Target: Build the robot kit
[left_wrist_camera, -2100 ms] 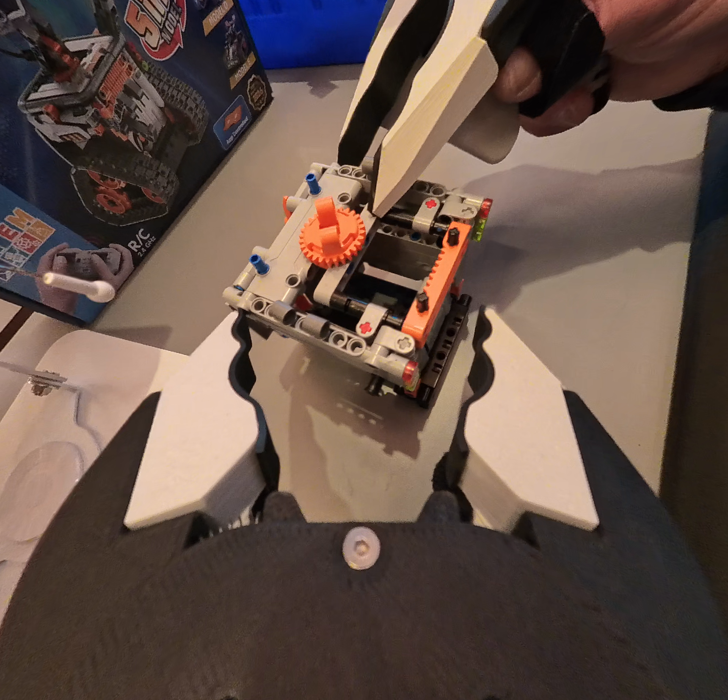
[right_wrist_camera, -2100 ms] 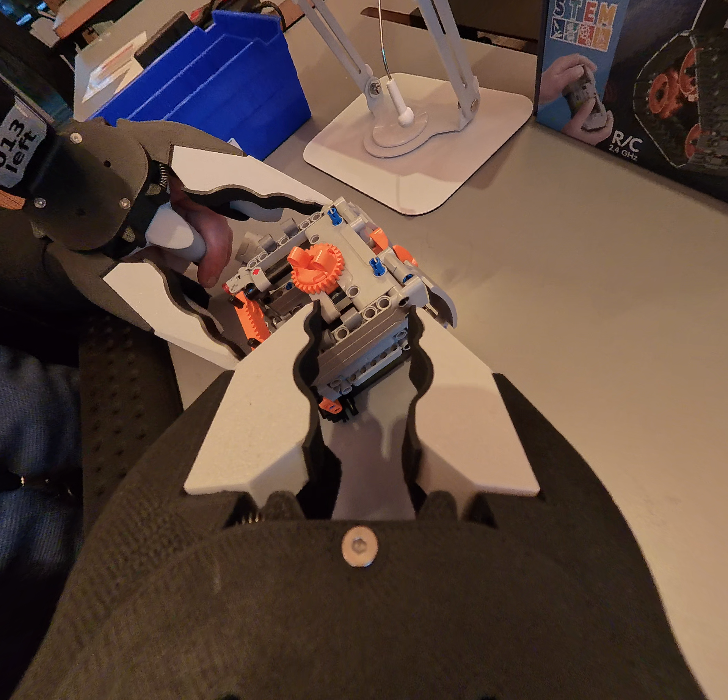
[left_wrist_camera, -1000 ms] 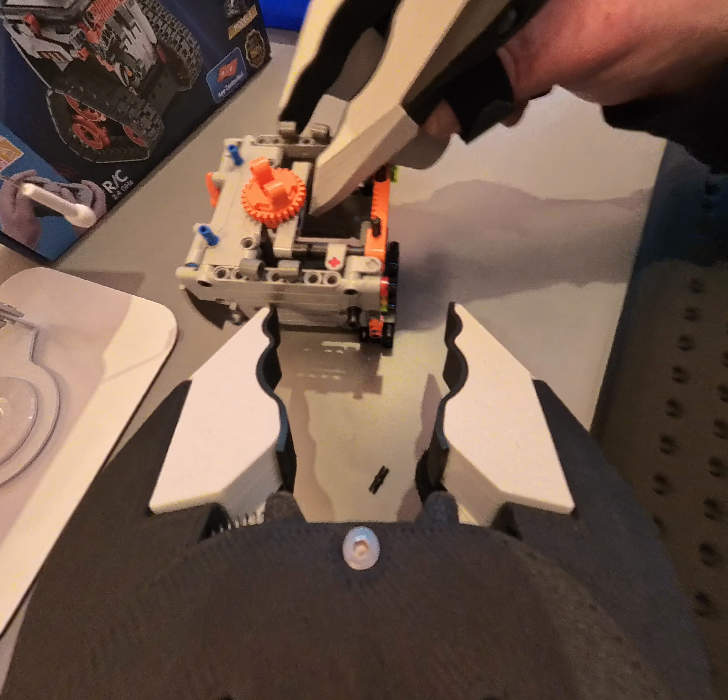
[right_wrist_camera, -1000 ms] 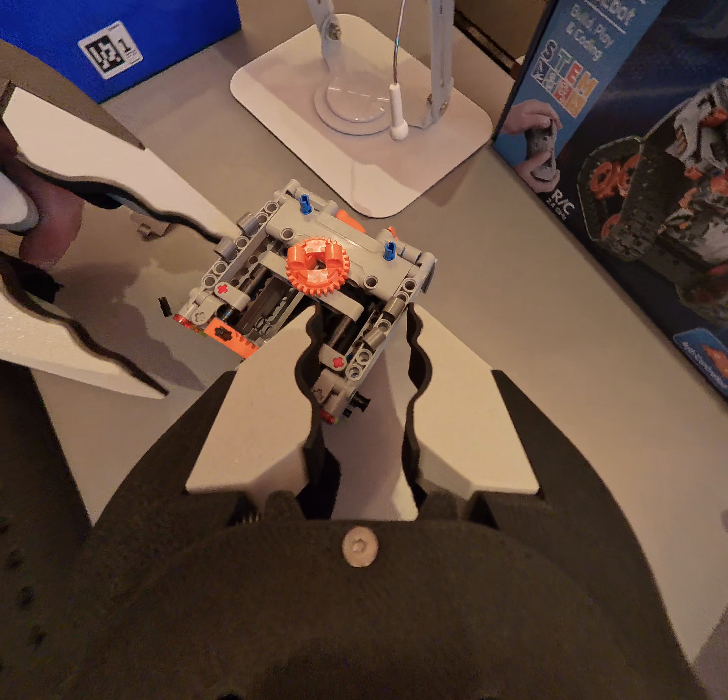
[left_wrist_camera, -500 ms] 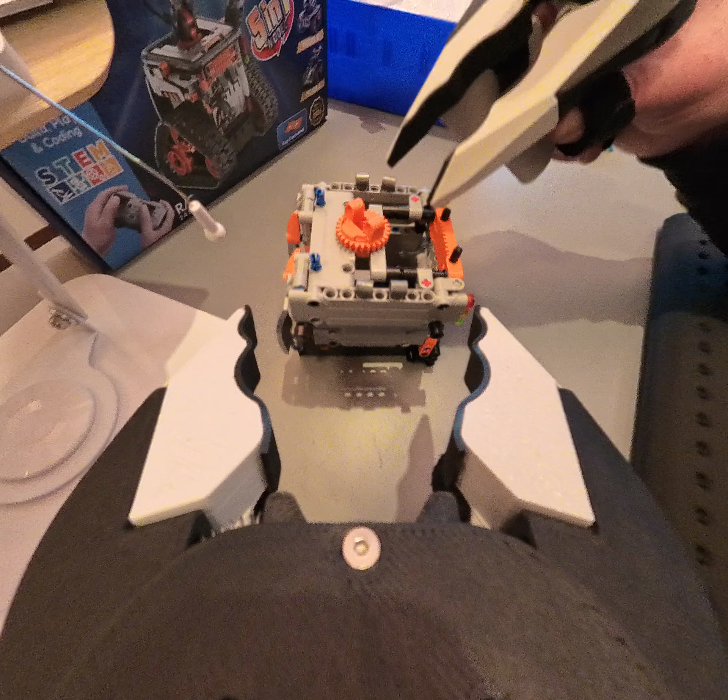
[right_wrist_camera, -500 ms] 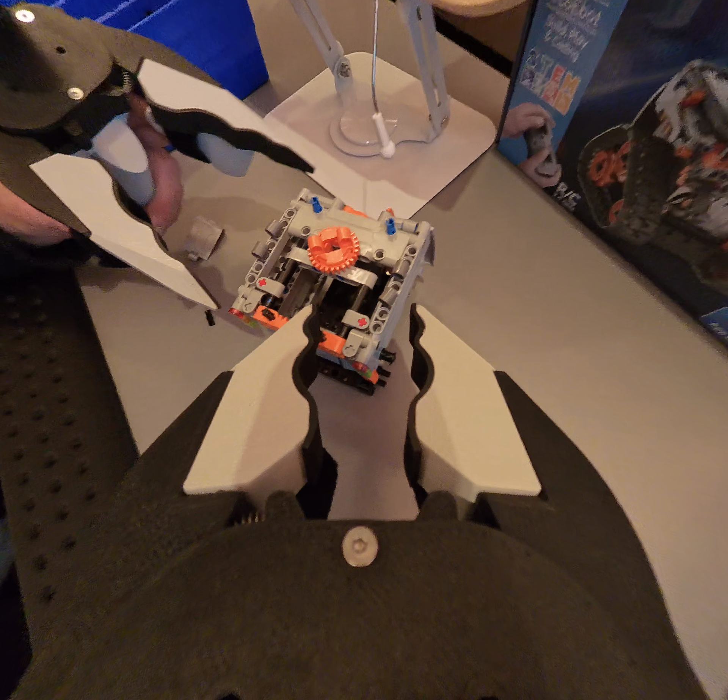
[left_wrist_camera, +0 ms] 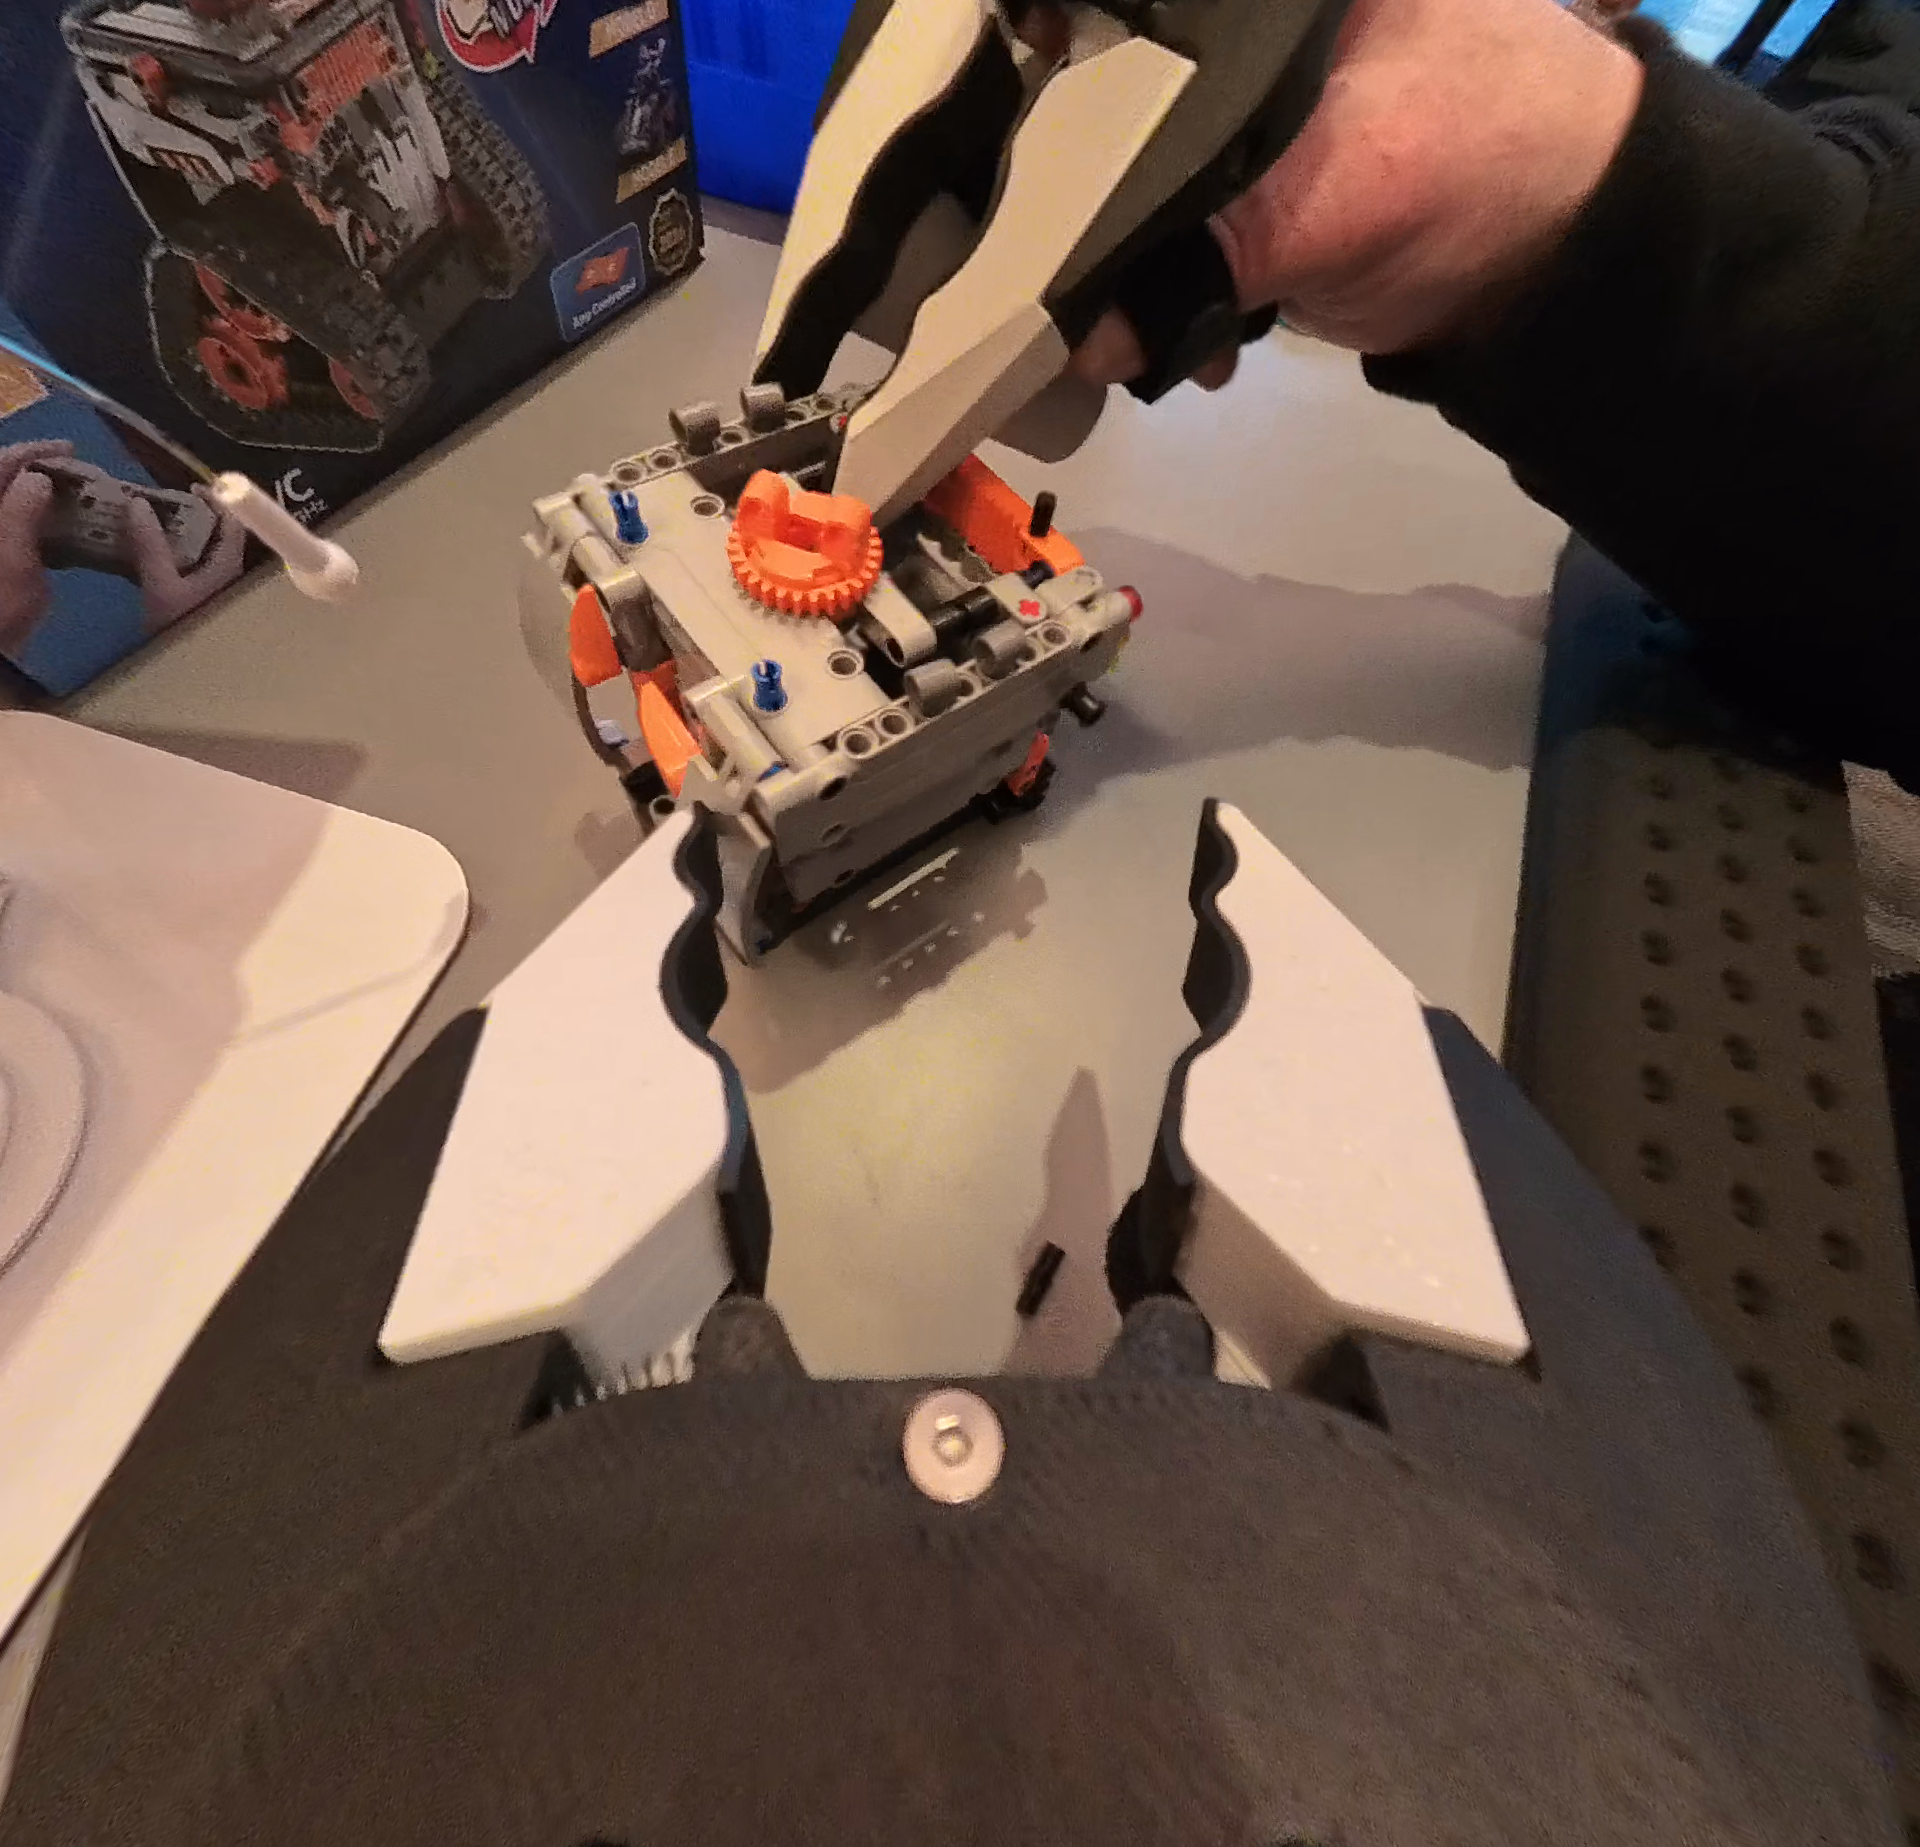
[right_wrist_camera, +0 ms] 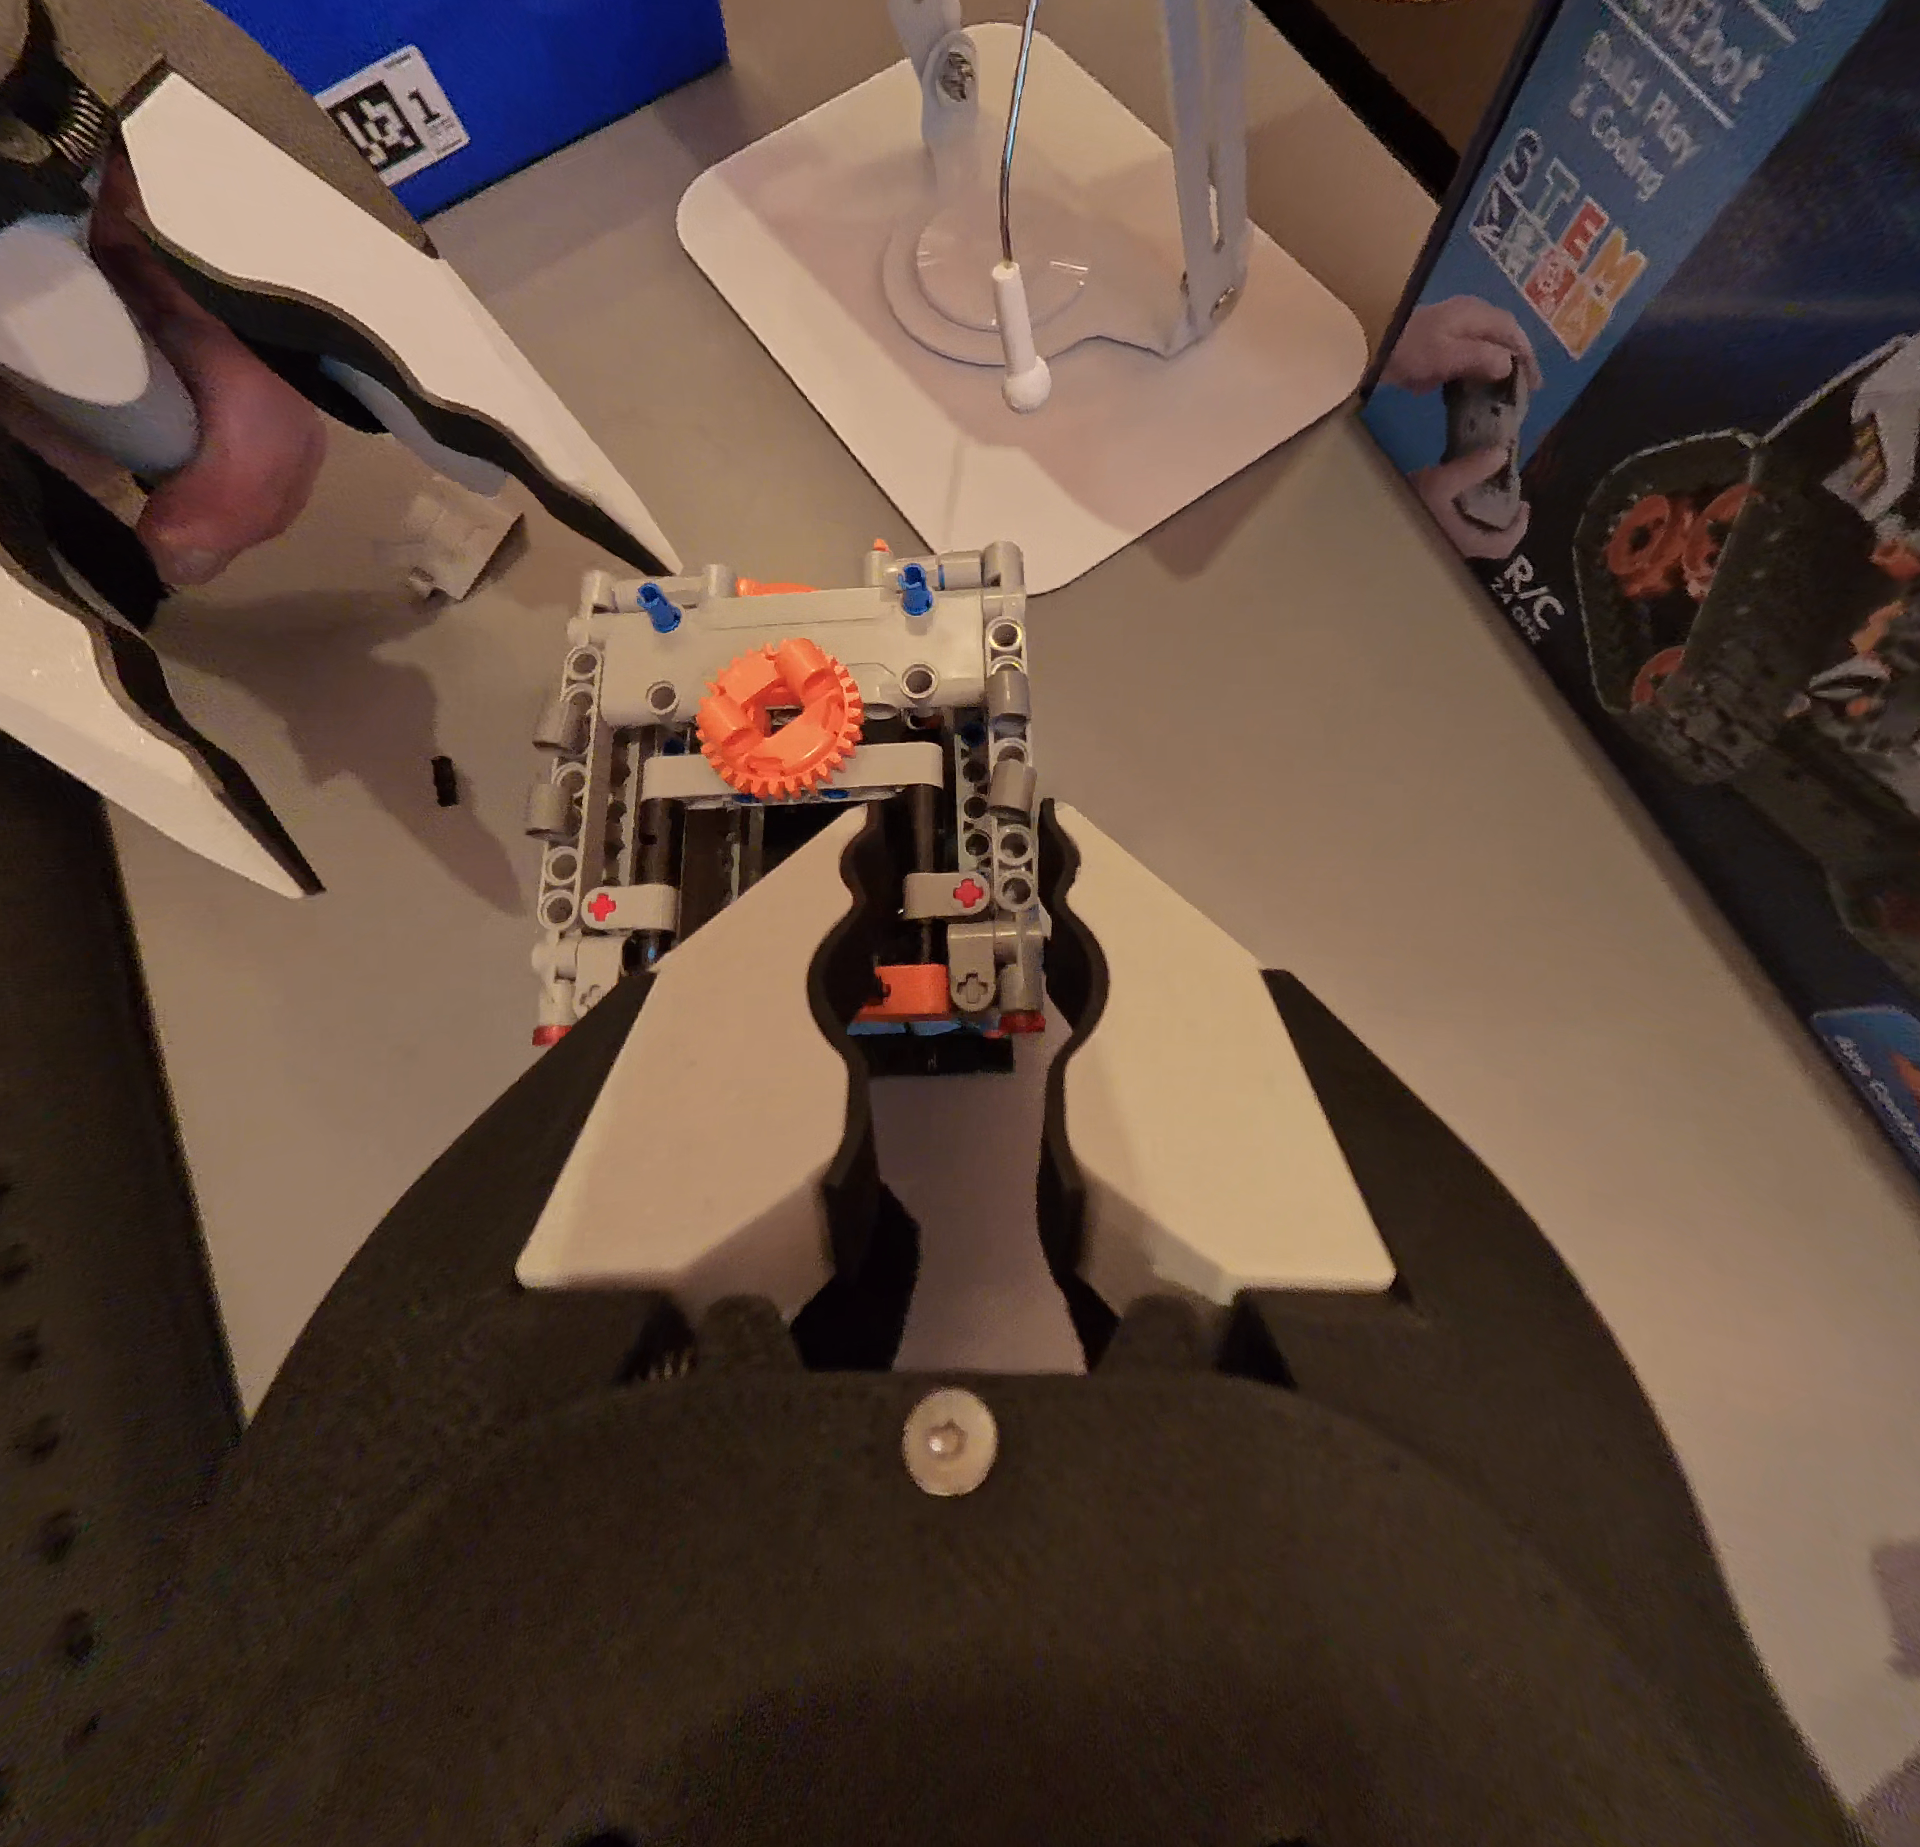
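The grey and orange brick model (left_wrist_camera: pixel 831 675) stands in the middle of the grey table (left_wrist_camera: pixel 1299 675), with the toy box (left_wrist_camera: pixel 312 187) at the far left. The right gripper (right_wrist_camera: pixel 956 810), held by a hand (left_wrist_camera: pixel 1403 166) from the far right and tilted steeply down, has its narrow jaws around the model's right beam beside the orange gear (left_wrist_camera: pixel 805 561); whether they really clamp it I cannot tell. The left gripper (left_wrist_camera: pixel 948 821) lies low on the near side, its jaws wide apart and holding nothing, its left fingertip just at the model's near corner.
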`<state>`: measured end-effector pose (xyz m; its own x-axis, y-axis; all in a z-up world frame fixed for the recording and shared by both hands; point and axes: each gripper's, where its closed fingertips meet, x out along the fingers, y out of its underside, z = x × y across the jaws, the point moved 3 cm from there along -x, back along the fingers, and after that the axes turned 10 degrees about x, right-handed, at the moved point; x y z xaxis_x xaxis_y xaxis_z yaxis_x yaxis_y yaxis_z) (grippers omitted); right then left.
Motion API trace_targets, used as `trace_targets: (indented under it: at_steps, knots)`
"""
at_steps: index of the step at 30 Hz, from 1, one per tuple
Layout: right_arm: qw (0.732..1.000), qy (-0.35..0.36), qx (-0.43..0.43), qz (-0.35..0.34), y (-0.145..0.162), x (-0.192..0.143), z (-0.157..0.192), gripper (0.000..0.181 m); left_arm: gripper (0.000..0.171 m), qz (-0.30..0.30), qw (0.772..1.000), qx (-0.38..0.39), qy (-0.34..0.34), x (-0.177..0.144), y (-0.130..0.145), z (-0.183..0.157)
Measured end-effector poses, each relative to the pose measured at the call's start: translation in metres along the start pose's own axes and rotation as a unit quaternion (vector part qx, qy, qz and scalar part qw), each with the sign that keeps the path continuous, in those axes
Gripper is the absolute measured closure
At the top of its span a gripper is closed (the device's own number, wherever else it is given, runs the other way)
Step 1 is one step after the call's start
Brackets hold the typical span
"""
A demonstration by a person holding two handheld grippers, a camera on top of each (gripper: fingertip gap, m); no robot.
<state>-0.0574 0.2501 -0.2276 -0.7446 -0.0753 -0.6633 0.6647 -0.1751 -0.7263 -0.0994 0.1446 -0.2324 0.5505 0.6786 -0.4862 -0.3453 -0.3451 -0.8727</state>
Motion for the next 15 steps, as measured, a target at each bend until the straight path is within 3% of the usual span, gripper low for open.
trace_targets:
  at_steps: [3,8,15]
  knots:
    - [1.000,-0.013,-0.005,-0.008,-0.001,0.001,0.001,0.150,0.094,-0.013,1.000,-0.018,0.010,-0.008,0.003,-0.001]
    - [0.999,0.000,0.033,-0.040,-0.002,-0.019,-0.002,0.135,0.090,-0.015,0.999,-0.043,-0.009,-0.013,0.015,0.011]
    - [0.992,0.004,0.124,-0.035,0.022,-0.034,0.005,0.135,0.091,-0.004,1.000,-0.022,0.012,-0.002,0.015,-0.001]
